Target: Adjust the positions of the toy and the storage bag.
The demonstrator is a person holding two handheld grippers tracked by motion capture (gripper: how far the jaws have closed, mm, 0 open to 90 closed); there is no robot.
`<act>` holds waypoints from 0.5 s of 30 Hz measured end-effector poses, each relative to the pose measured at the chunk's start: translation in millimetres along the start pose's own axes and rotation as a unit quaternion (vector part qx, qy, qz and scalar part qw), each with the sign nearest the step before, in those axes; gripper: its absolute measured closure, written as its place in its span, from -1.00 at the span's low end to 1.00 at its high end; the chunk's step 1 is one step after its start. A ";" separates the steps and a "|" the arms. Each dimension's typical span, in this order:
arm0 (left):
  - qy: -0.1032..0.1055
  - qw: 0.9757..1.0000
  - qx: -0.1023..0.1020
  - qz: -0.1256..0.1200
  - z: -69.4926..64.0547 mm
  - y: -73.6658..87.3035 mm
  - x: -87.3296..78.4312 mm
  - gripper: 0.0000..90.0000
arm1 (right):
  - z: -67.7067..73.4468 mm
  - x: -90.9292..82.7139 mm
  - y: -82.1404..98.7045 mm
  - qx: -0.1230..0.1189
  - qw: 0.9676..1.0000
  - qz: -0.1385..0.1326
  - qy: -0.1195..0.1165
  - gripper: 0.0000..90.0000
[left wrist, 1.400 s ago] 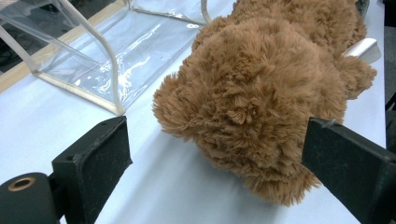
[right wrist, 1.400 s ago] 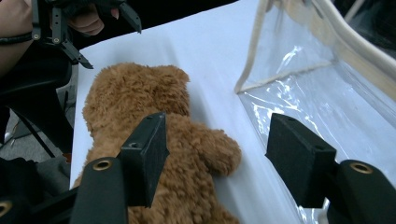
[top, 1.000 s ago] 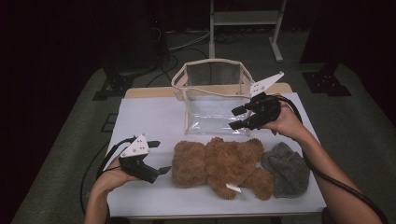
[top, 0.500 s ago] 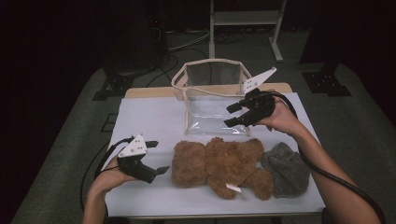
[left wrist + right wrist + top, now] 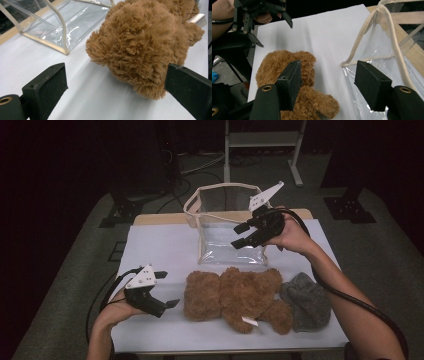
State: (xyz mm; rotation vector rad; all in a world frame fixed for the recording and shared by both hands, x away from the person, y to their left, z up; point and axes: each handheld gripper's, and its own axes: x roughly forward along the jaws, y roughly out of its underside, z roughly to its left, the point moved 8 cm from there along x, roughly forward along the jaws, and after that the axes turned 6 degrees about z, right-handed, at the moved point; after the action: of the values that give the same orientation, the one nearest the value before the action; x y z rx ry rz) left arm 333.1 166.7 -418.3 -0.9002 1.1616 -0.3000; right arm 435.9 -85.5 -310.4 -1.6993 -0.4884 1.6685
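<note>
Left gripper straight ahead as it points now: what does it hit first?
Most likely the teddy bear: the left gripper, open, has it just ahead between its jaws, with the clear bag farther back.

Lit table, dark surroundings, slight softness

No writing can be read anywhere here — no brand, number or sign. The one likely spot is the small white tag sewn to the brown teddy bear, and its face looks blank from above; in the left gripper view the tag shows as a plain pale strip. The clear bag with cream trim carries no print that I can make out.
</note>
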 end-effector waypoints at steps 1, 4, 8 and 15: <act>-0.001 1.000 0.000 0.001 -0.1 0.7 0.2 -0.93 | -0.7 0.3 -2.2 0.000 1.000 0.001 0.000 -0.18; -0.002 1.000 -0.001 0.001 0.1 1.0 -1.1 -0.93 | -3.8 0.2 -8.7 -0.006 1.000 0.003 0.000 -0.18; -0.002 1.000 -0.003 -0.002 -0.1 1.6 -1.9 -0.93 | -9.9 -0.1 -18.4 -0.010 1.000 0.009 0.002 -0.18; -0.005 1.000 -0.007 -0.004 1.5 3.2 -4.3 -0.93 | -25.6 0.4 -32.0 -0.008 1.000 0.027 0.008 -0.17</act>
State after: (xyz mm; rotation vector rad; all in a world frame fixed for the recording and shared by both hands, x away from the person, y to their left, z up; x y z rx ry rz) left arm 332.0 172.1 -417.6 -0.9173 1.1528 -0.2936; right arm 467.4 -68.8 -290.1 -1.7497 -0.4543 1.6922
